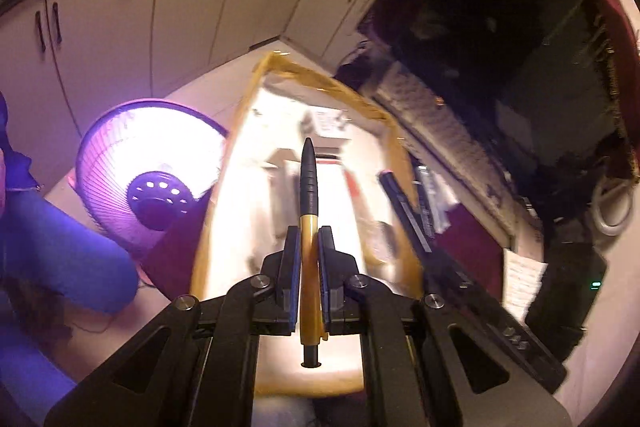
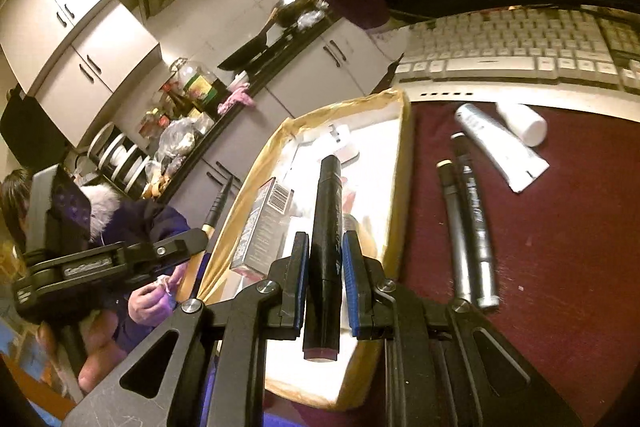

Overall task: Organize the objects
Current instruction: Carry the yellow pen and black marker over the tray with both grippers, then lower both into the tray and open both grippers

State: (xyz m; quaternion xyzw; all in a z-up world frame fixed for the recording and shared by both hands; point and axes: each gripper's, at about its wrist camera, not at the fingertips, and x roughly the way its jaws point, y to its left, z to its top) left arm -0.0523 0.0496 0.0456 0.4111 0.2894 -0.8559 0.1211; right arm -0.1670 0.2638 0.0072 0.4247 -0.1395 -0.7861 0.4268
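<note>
Now both grippers are holding pens above the open cardboard box.

Left gripper is clamping its pads on a gold-and-black pen, tip pointing forward over the box's bright interior. Right gripper is squeezing a thick black marker above the box, where a small barcoded carton is lying. 2 more markers and a white tube are resting on the maroon cloth beside the box, near the keyboard.

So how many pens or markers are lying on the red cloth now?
2: a gold-tipped marker and a black-and-silver marker, side by side on the red cloth, right of the box. Others may be hidden.
</note>
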